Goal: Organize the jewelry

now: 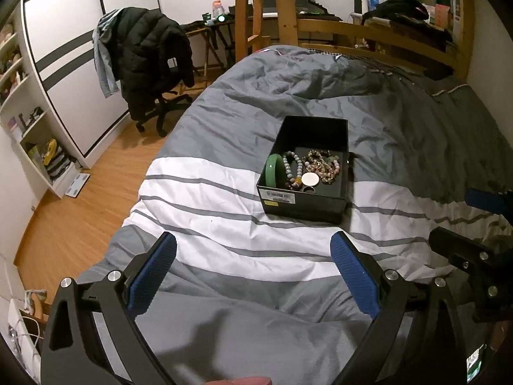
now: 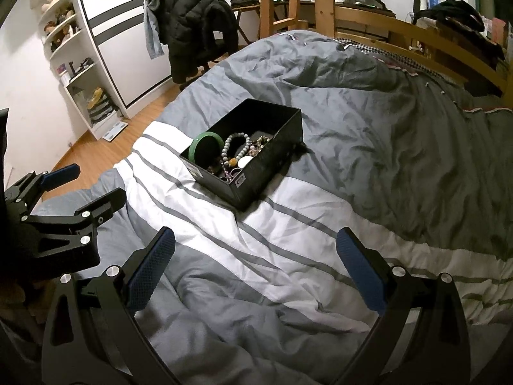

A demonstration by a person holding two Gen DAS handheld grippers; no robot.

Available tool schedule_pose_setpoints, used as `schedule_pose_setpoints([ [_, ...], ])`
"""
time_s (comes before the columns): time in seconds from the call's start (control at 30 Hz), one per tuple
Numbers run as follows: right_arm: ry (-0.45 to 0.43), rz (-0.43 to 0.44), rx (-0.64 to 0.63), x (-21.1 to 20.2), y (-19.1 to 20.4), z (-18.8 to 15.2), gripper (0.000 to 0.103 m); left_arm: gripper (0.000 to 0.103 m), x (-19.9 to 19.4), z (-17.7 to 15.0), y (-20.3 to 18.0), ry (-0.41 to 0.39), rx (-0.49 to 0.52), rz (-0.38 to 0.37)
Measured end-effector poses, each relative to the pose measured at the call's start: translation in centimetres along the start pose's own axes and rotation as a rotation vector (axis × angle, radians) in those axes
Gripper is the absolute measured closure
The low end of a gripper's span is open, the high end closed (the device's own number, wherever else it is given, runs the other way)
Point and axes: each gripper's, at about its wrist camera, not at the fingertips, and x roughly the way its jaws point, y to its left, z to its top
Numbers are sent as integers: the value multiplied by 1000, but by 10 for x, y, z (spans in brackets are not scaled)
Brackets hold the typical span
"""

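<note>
While both hand-held grippers, left (image 1: 253, 276) and right (image 2: 256, 272), hover spread wide and empty over the bed (image 1: 224, 224), the jewelry (image 1: 304, 170) lies heaped in the box (image 1: 307, 203) ahead. Tangled strands could snag; the soft duvet may let the box tip.
</note>
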Motion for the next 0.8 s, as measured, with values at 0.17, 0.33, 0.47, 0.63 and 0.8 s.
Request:
schedule_pose_setpoints([
  [0.17,3,0,2,2,-1,-1,4,8,1,0,-2,6,6,-3],
  [0.33,6,-2,3,2,-1,-1,4,8,2,0,-3,10,6,-11],
  [0.47,6,-2,3,3,0,-1,4,8,3,1,-4,9,11,-17],
  [0.63,7,-1,4,3,0,-1,4,8,2,0,-6,11,13,-19],
  [0.8,6,-3,6,3,-1,-1,4,8,3,-1,-8,10,17,-20],
])
